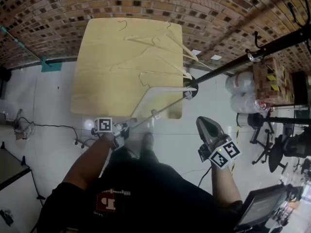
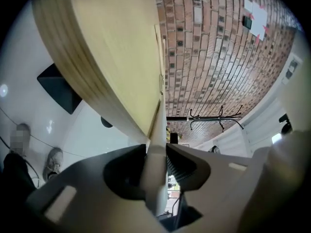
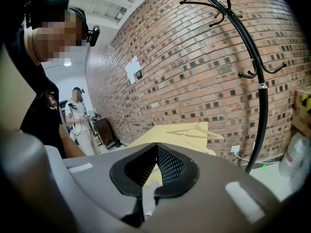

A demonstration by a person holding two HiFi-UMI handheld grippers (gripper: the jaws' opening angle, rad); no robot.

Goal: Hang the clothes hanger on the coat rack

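A white clothes hanger (image 1: pixel 167 106) juts off the near edge of the wooden table (image 1: pixel 102 72), its hook still over the tabletop. My left gripper (image 1: pixel 127 127) is shut on the low end of its bar. In the left gripper view the white bar (image 2: pixel 156 130) is pinched between the pads, right under the table edge (image 2: pixel 107 42). The black coat rack (image 1: pixel 252 55) stands just right of the table; its pole and hooks (image 3: pixel 260 106) fill the right gripper view. My right gripper (image 1: pixel 203 123) hangs off the table's near right corner, shut (image 3: pixel 155 149) and away from the hangers.
Several more white hangers (image 1: pixel 160 47) lie on the tabletop, also visible as hangers (image 3: pixel 197 132) ahead of the right gripper. A cardboard box (image 1: pixel 269 79), wrapped bundles and an office chair (image 1: pixel 272 149) crowd the right. A brick wall runs behind. Cables (image 1: pixel 48 127) lie on the floor at left.
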